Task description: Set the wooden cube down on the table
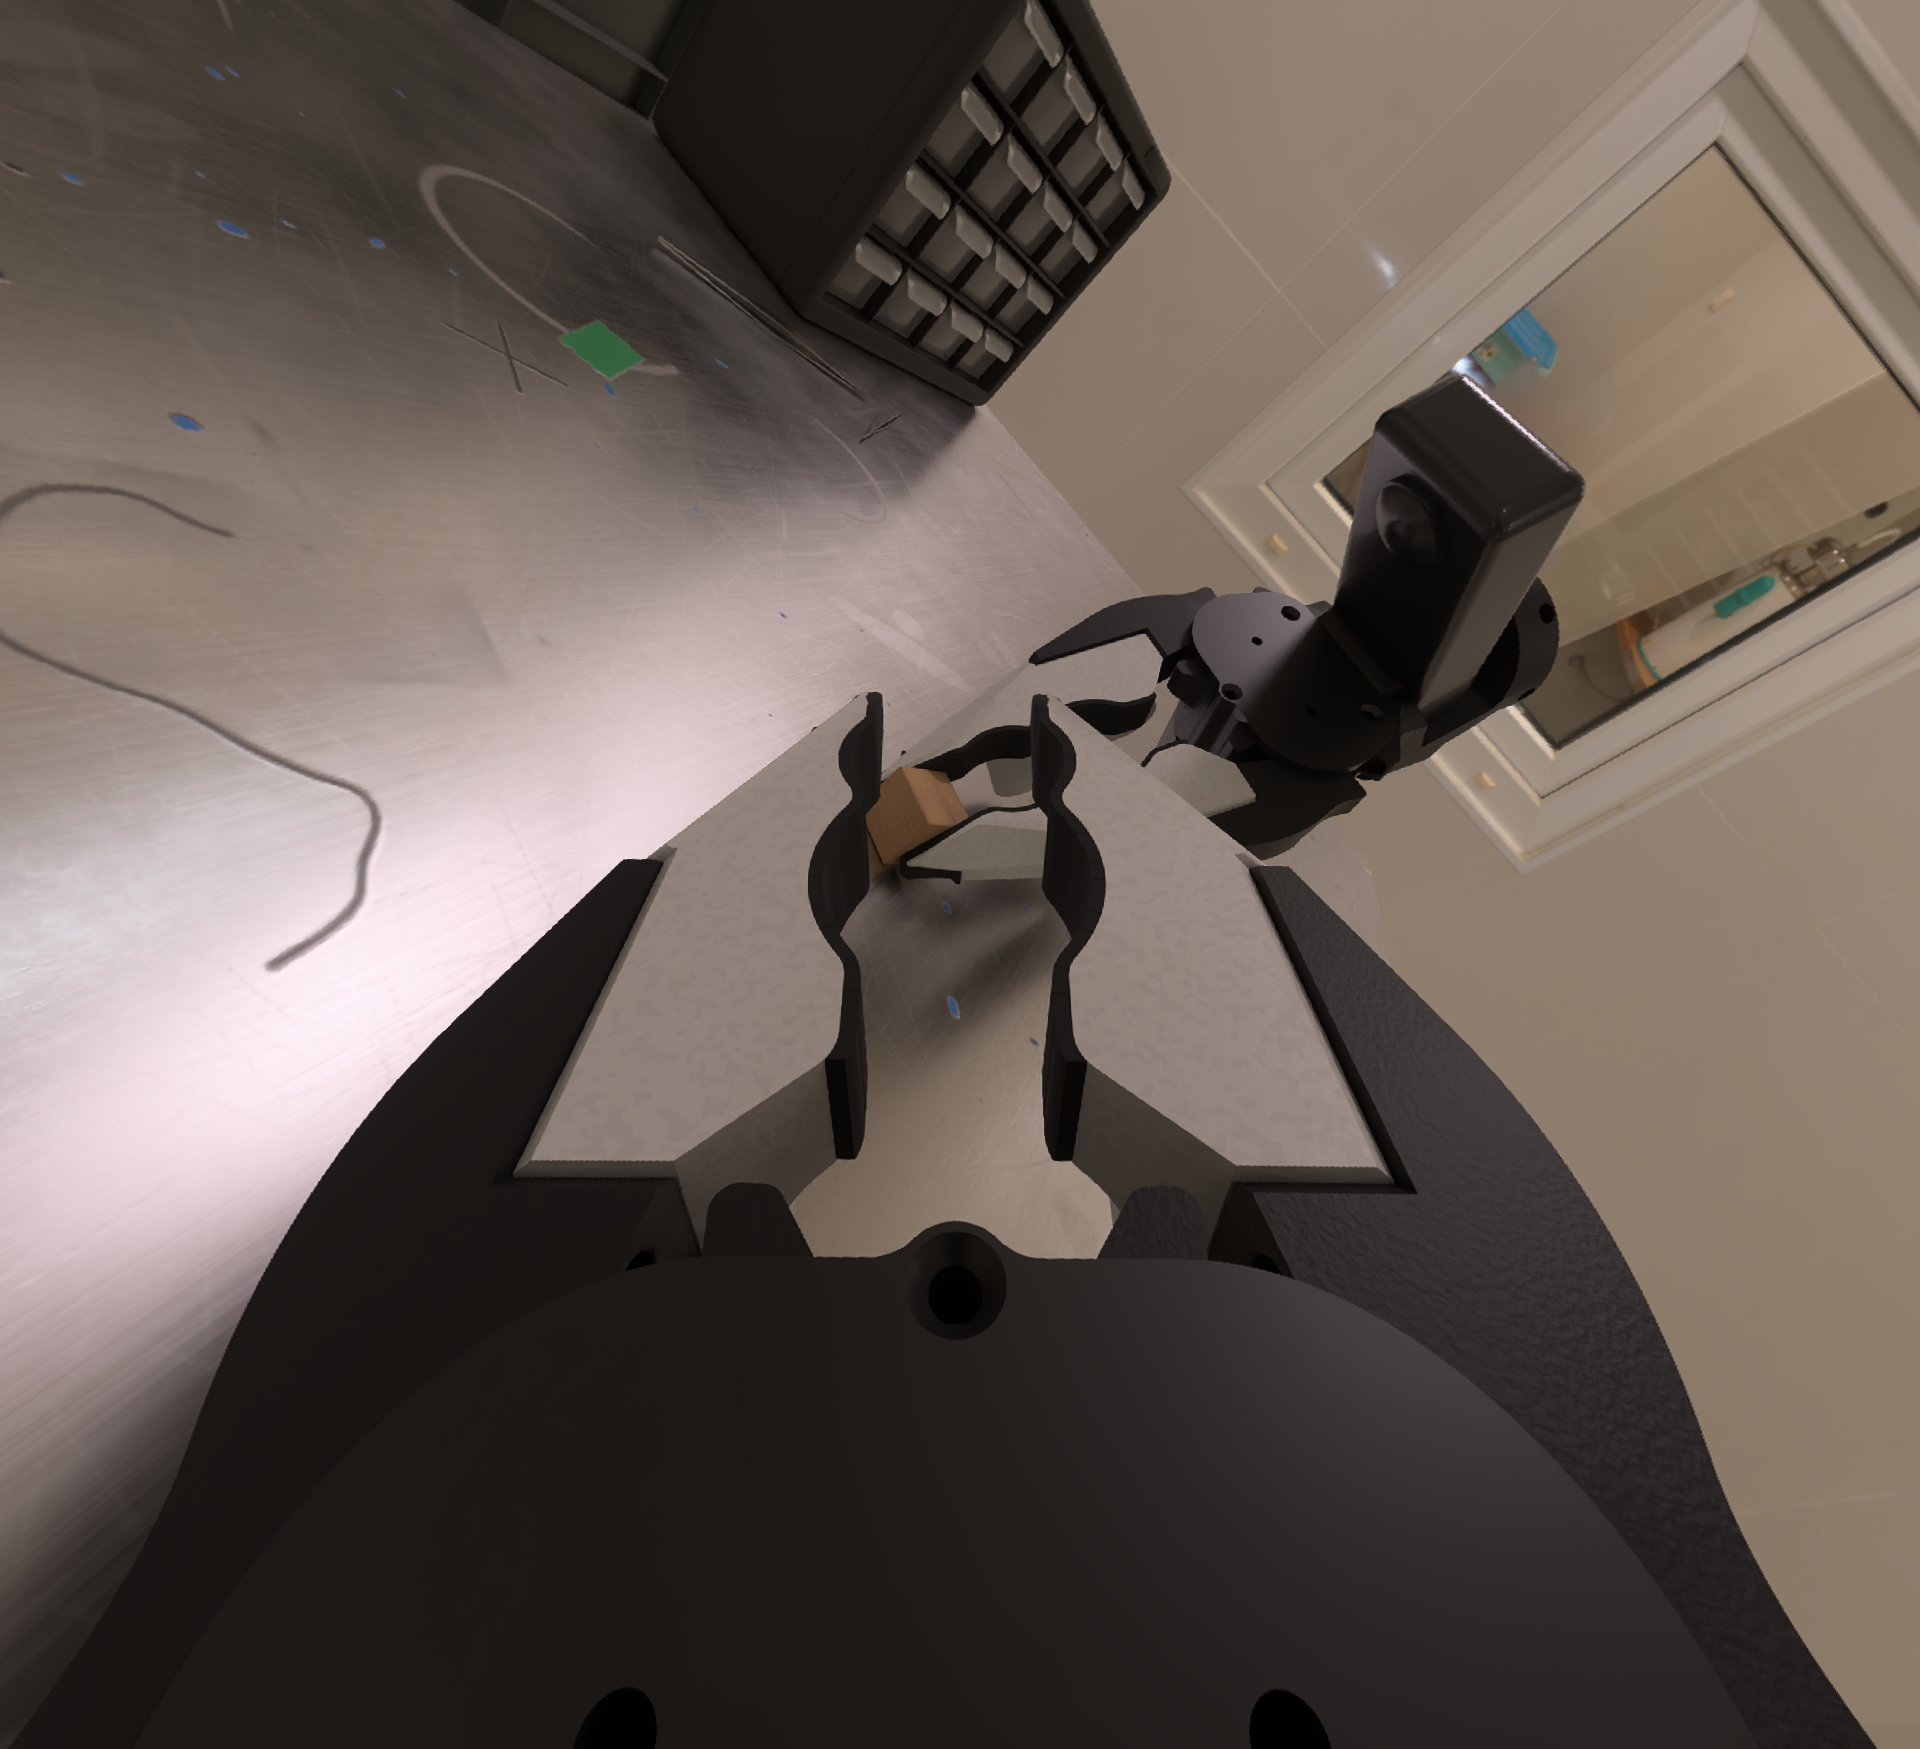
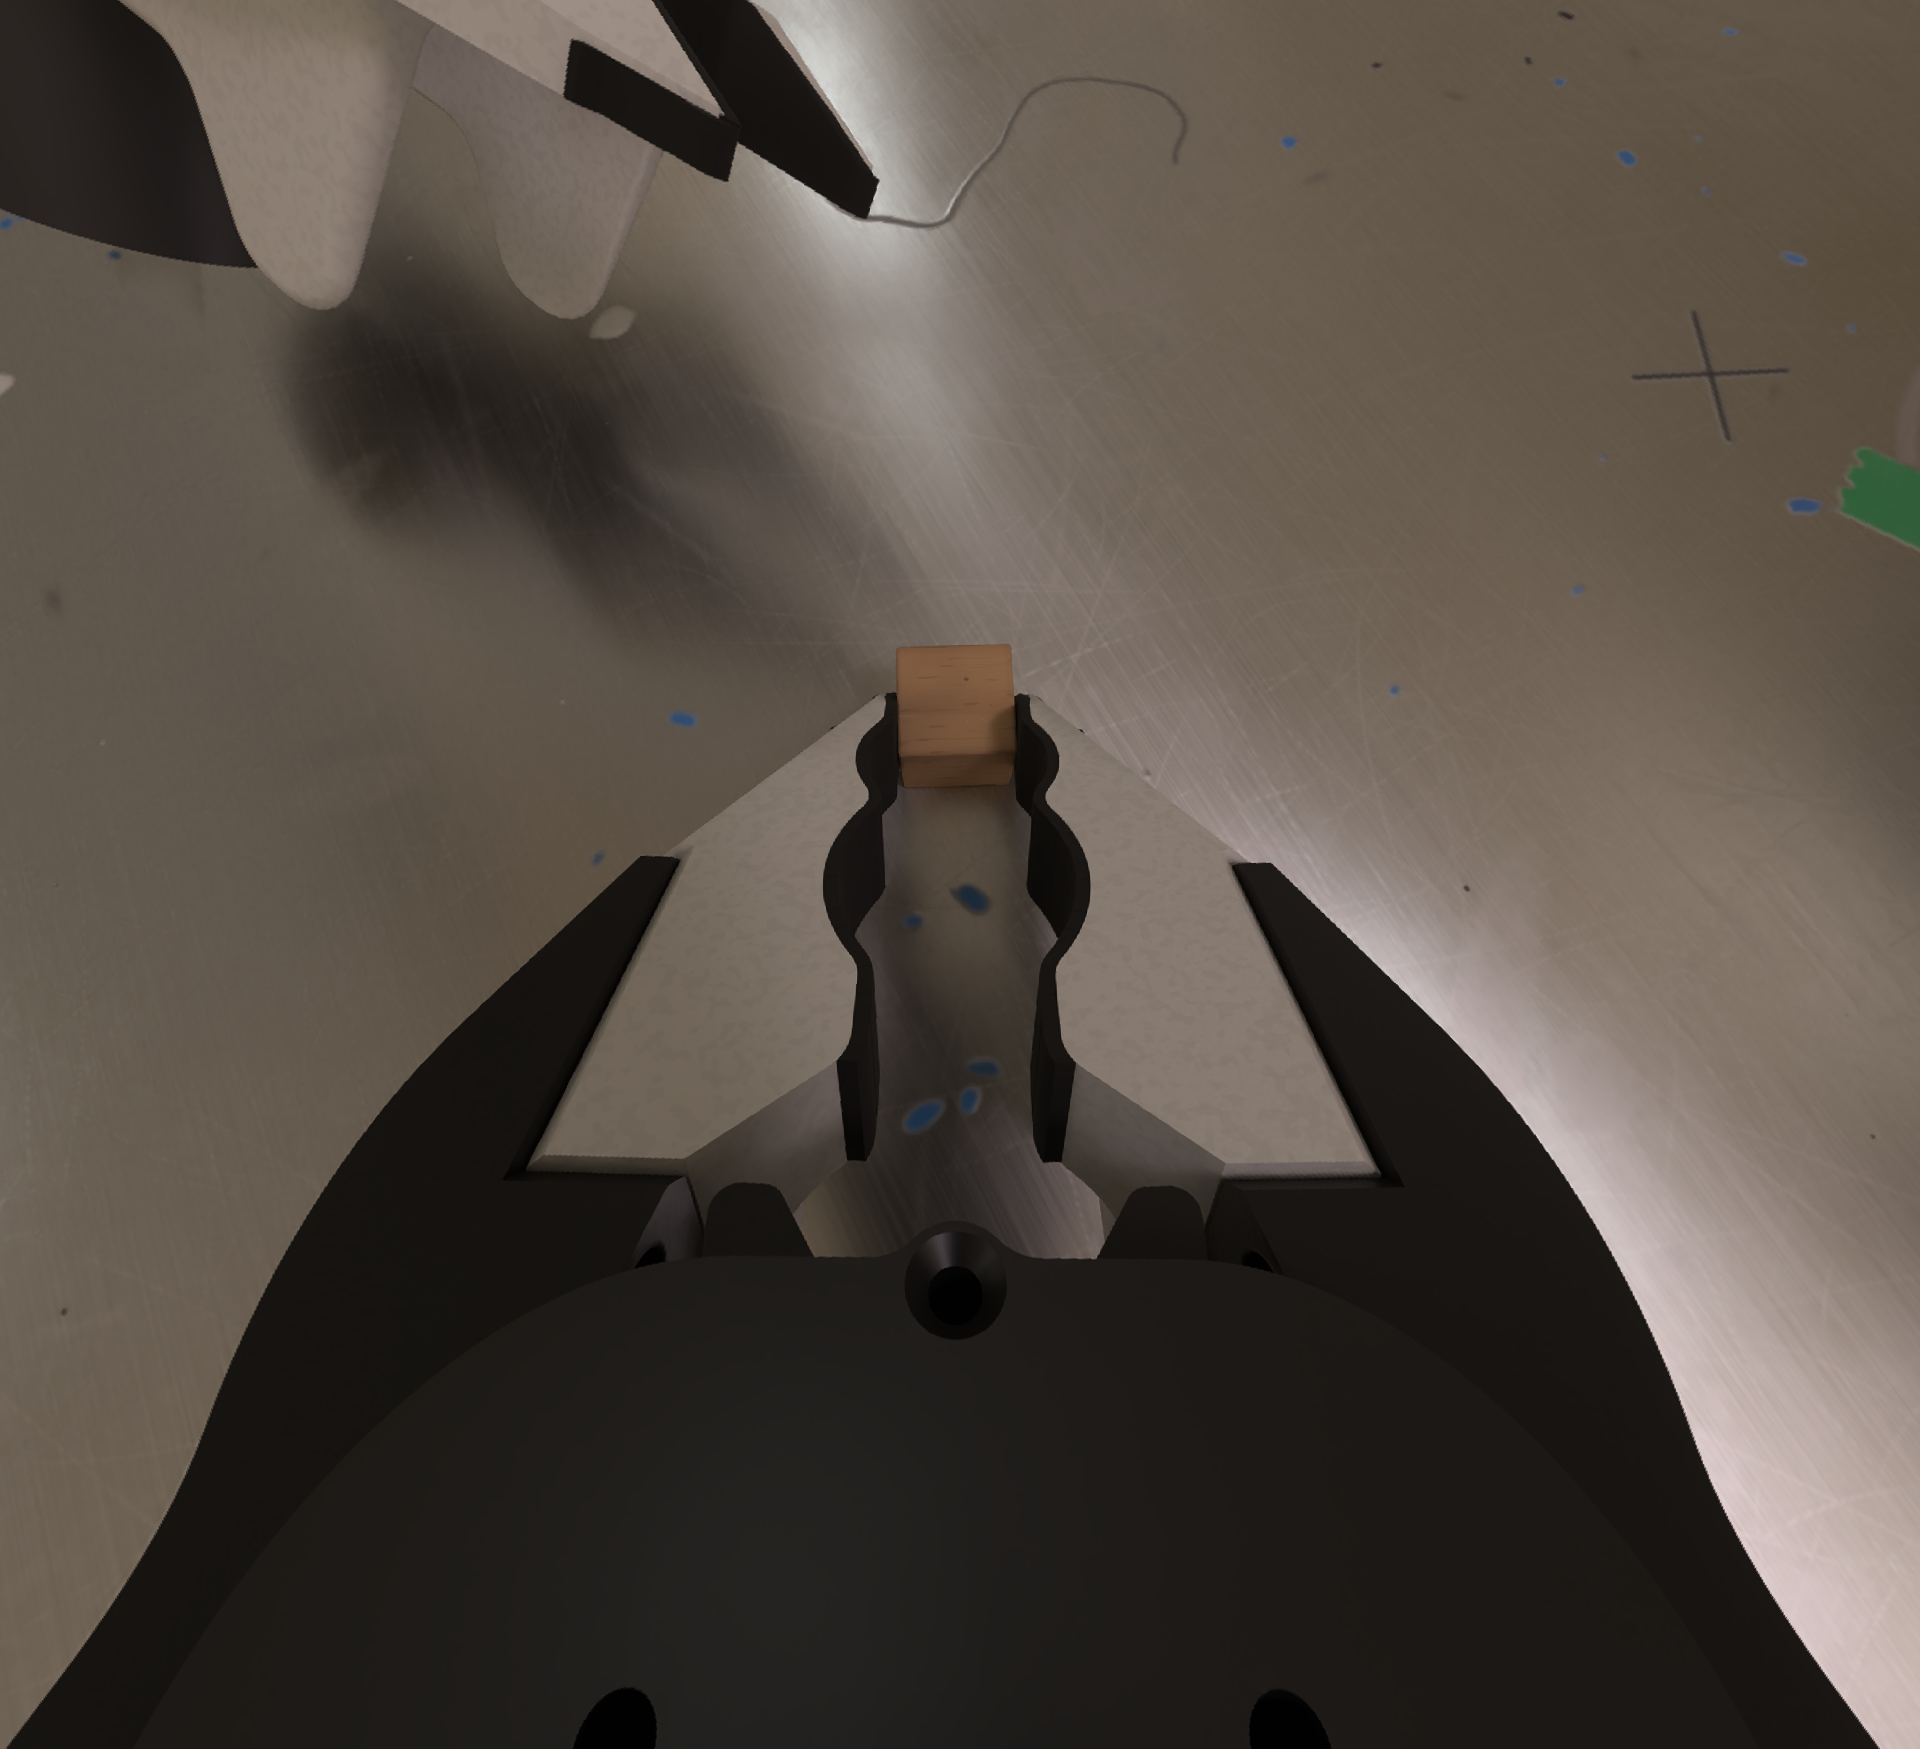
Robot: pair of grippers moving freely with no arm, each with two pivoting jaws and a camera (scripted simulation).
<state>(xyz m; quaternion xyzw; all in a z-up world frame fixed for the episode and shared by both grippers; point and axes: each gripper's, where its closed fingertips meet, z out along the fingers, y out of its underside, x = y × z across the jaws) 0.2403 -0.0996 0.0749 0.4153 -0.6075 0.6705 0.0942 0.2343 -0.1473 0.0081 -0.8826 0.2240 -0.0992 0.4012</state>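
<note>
The small wooden cube (image 2: 954, 707) is pinched between the fingertips of my right gripper (image 2: 954, 735), which is shut on it over the scratched metal table (image 2: 1351, 764). I cannot tell whether the cube touches the table. In the left wrist view the cube (image 1: 914, 811) shows just beyond my left gripper (image 1: 956, 712), held by the right gripper's fingers (image 1: 987, 749). My left gripper is open and empty, its tips close to the cube but apart from it. It also shows at the top left of the right wrist view (image 2: 416, 37).
A black cabinet of small drawers (image 1: 935, 141) stands at the table's far end. A green patch (image 1: 601, 349) and a thin dark curved line (image 1: 312, 764) lie on the table. The table edge (image 1: 1049, 494) runs along a beige wall with a window (image 1: 1662, 452).
</note>
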